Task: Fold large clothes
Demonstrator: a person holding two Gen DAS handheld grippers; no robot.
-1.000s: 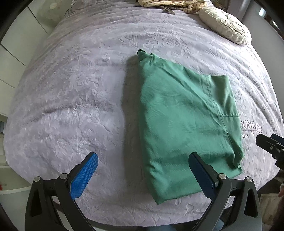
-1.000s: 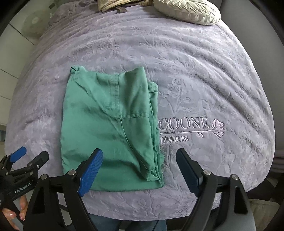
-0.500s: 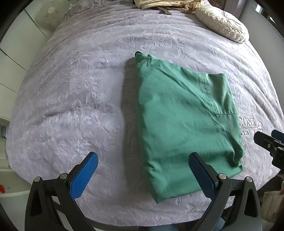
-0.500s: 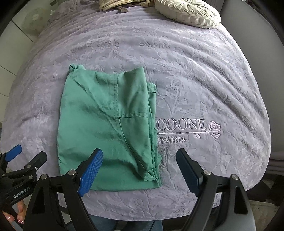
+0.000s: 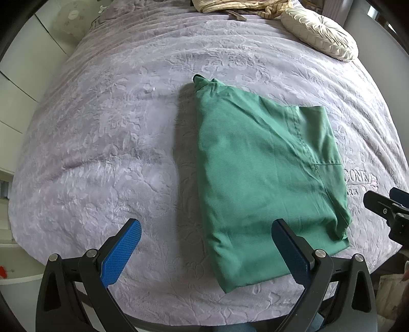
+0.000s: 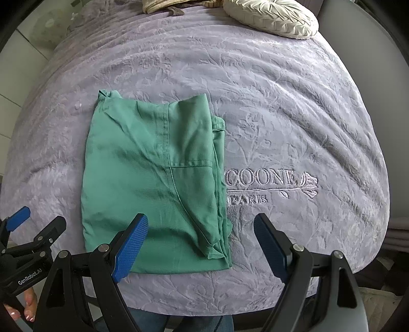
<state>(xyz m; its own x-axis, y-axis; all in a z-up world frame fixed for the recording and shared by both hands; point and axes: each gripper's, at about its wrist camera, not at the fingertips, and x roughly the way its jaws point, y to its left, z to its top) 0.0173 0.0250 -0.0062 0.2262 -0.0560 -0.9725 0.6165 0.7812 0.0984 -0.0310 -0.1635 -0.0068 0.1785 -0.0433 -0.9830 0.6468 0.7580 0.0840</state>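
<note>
A green garment (image 5: 265, 178) lies folded into a rough rectangle on the bed (image 5: 107, 143), its right edge just beside the stitched "COONE PARIS" lettering (image 6: 265, 184) on the lilac cover. The left gripper (image 5: 204, 245) and right gripper (image 6: 200, 242) both hang above the near edge of the bed with jaws spread wide, holding nothing. A cream cushion (image 6: 271, 18) sits at the far end.

Bedspread lettering (image 6: 260, 182) partly hidden under green garment (image 6: 153, 178)
</note>
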